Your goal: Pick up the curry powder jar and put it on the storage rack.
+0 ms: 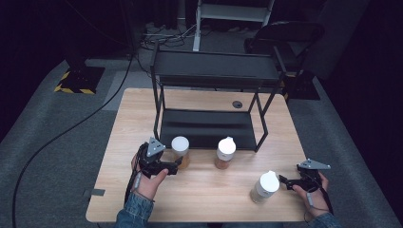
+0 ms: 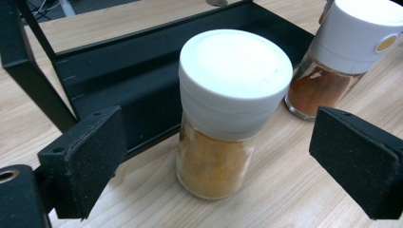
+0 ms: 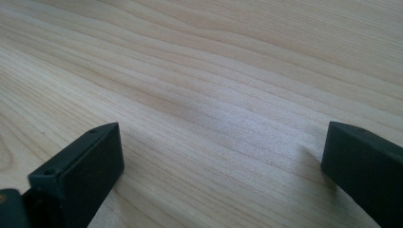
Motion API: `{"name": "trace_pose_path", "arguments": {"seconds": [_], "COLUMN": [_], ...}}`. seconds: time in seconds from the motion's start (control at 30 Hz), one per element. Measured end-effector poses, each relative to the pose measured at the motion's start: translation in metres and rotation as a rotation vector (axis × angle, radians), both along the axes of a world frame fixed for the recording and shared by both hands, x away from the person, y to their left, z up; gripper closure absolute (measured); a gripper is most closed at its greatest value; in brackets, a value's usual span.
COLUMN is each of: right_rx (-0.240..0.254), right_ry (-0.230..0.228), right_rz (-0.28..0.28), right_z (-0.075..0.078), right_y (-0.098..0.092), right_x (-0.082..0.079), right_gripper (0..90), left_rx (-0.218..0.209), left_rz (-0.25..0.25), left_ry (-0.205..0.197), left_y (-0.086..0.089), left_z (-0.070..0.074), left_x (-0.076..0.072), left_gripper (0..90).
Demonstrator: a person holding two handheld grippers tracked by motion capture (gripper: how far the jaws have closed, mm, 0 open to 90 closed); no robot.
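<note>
Three white-capped spice jars stand on the wooden table [image 1: 199, 190]. The left jar [image 1: 180, 151] holds yellow-orange powder and stands just in front of the black shelf rack [image 1: 214, 71]. My left gripper [image 1: 177, 165] is open around it; in the left gripper view the jar [image 2: 223, 123] stands between the two pads, touching neither. The middle jar [image 1: 225, 153] [image 2: 332, 61] holds reddish-brown powder. A pale-filled jar [image 1: 264, 186] stands near the front right. My right gripper [image 1: 285, 181] sits just right of it, open, and in the right gripper view [image 3: 223, 161] only bare wood lies between its jaws.
The two-tier black rack's lower tray [image 2: 119, 71] lies right behind the left and middle jars. A round cable hole [image 1: 237, 104] is in the table behind the rack. A dark chair [image 1: 290, 33] and cables sit on the floor beyond.
</note>
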State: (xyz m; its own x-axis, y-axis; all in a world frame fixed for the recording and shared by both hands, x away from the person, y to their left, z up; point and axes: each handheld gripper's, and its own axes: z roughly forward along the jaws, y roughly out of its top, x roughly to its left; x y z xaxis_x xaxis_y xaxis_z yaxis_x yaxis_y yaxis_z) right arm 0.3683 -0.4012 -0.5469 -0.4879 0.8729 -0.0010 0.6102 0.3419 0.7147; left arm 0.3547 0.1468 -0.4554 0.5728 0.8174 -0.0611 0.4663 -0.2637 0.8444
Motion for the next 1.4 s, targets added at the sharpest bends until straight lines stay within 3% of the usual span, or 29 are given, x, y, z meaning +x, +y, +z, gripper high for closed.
{"name": "trace_pose_path", "arguments": {"seconds": [0.3,0.63,1.07,1.3,1.4], "right_rx": [0.0,0.001,0.001,0.001,0.001], "right_ry": [0.0,0.0,0.0,0.001,0.001], "right_rz": [0.0,0.0,0.0,-0.002,-0.004], "right_z": [0.0,0.0,0.0,0.0,0.0], "right_y": [0.0,0.0,0.0,0.0,0.0], "right_x": [0.0,0.0,0.0,0.0,0.0], "right_gripper": [0.3,0.3,0.3,0.3,0.4], "left_rx": [-0.026,-0.028,-0.015,-0.013,-0.006], "left_rz": [-0.014,-0.019,-0.017,-0.03,-0.03], "left_ry": [-0.016,-0.023,-0.033,-0.05,-0.049], "left_y": [-0.008,-0.014,-0.022,-0.025,-0.025], "left_z": [-0.002,-0.007,-0.017,-0.019,-0.018], "left_x": [0.008,0.015,0.026,0.025,0.025], "left_gripper": [5.0,7.1,16.2,33.0,33.2]}}
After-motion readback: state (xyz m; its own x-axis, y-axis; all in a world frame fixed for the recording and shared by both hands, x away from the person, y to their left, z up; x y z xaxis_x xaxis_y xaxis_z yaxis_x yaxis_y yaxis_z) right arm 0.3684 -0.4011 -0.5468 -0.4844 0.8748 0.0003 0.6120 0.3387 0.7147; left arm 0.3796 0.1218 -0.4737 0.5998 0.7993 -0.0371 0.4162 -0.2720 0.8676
